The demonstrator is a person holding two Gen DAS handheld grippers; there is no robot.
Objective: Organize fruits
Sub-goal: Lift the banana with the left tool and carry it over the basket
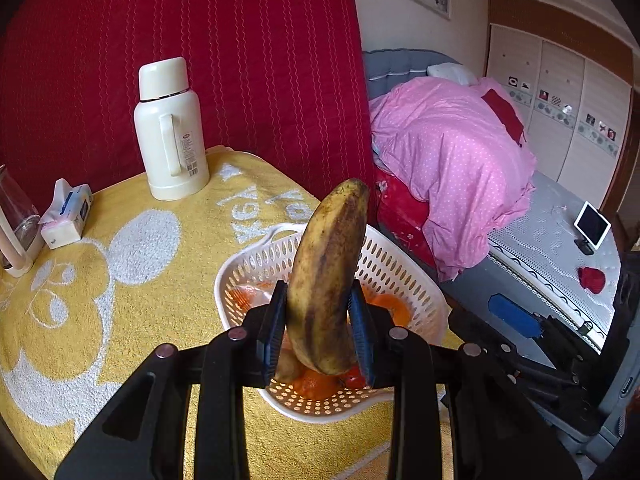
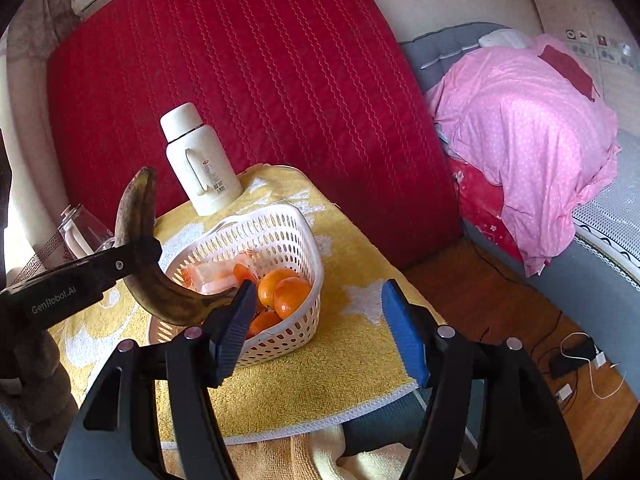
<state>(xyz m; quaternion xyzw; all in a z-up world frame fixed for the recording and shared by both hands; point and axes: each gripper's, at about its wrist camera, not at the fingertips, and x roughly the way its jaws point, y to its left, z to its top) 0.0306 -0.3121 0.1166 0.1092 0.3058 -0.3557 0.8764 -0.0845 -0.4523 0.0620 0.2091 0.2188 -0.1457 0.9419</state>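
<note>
My left gripper (image 1: 318,292) is shut on a brown-spotted banana (image 1: 326,280), which stands upright between the pads above the white perforated basket (image 1: 400,264). Oranges (image 1: 316,384) show in the basket under the banana. In the right wrist view the banana (image 2: 160,300) hangs in the left gripper (image 2: 120,264) over the basket's left rim. The basket (image 2: 280,216) holds several oranges (image 2: 284,292) and a plastic packet (image 2: 212,276). My right gripper (image 2: 319,286) stands open just in front of the basket with nothing between its pads.
The table carries a yellow towel (image 2: 352,352) with a white thermos (image 1: 170,132) at the back, and a tissue pack (image 1: 66,216) and a glass jar (image 1: 16,216) on the left. A red quilted panel stands behind. A bed with a pink quilt (image 2: 532,140) is to the right, with cables (image 2: 576,356) on the floor.
</note>
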